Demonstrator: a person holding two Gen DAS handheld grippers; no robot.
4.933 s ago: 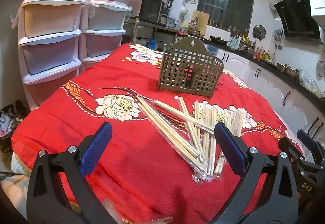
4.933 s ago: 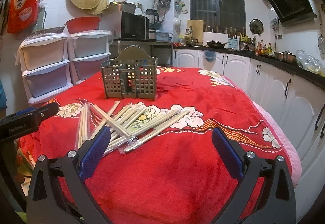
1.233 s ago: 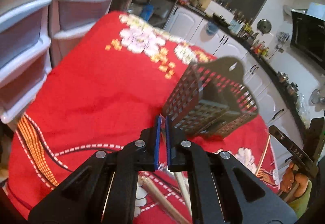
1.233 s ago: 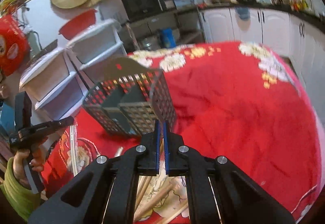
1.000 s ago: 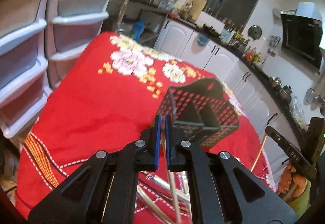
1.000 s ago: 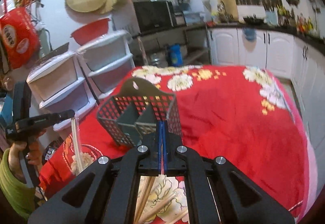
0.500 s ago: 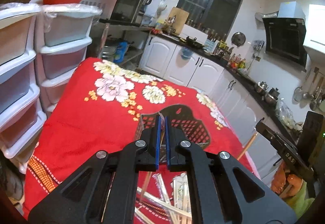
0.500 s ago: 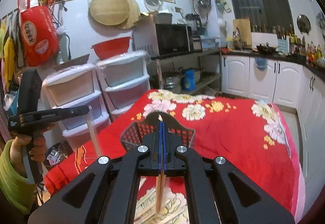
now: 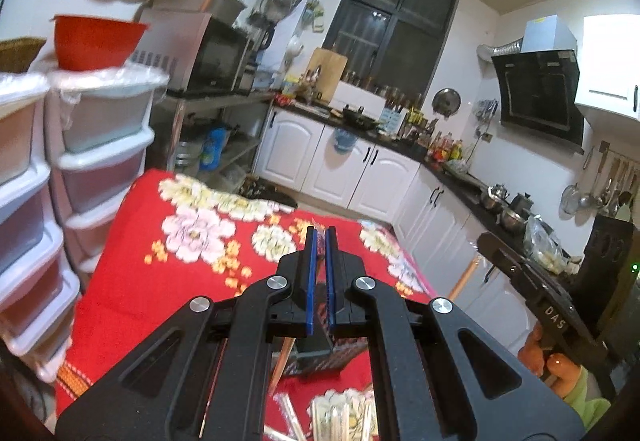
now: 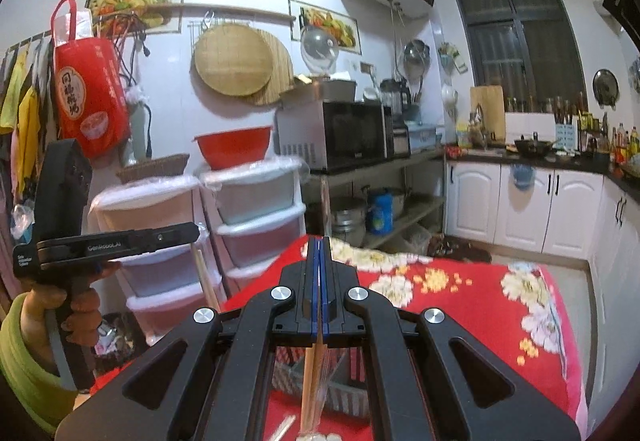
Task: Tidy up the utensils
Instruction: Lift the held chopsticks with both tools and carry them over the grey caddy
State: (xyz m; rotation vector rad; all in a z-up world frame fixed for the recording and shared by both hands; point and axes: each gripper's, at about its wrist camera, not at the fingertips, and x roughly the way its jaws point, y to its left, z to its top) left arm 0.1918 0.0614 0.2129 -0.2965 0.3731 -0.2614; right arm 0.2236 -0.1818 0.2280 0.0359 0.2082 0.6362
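Note:
My left gripper (image 9: 319, 237) is shut on a wrapped pair of chopsticks (image 9: 283, 363) that hangs down under the jaws over the grey utensil basket (image 9: 320, 355). My right gripper (image 10: 320, 245) is shut on another wrapped pair of chopsticks (image 10: 311, 381), held upright above the basket (image 10: 340, 393). Both grippers are raised high over the red flowered tablecloth (image 9: 132, 273). More wrapped chopsticks (image 9: 340, 413) lie on the cloth in front of the basket. The left gripper shows in the right wrist view (image 10: 120, 241), its chopsticks (image 10: 206, 281) pointing down.
White plastic drawer units (image 9: 92, 145) stand left of the table, with a red bowl (image 9: 98, 41) on top. A microwave (image 10: 340, 133) and white kitchen cabinets (image 9: 360, 177) lie beyond the far edge. The right gripper shows in the left wrist view (image 9: 540, 305).
Both grippers have risen and tilted up with their chopsticks. The basket has dropped low in both views, mostly behind the gripper bodies. Both were open and empty 4.9 seconds ago.

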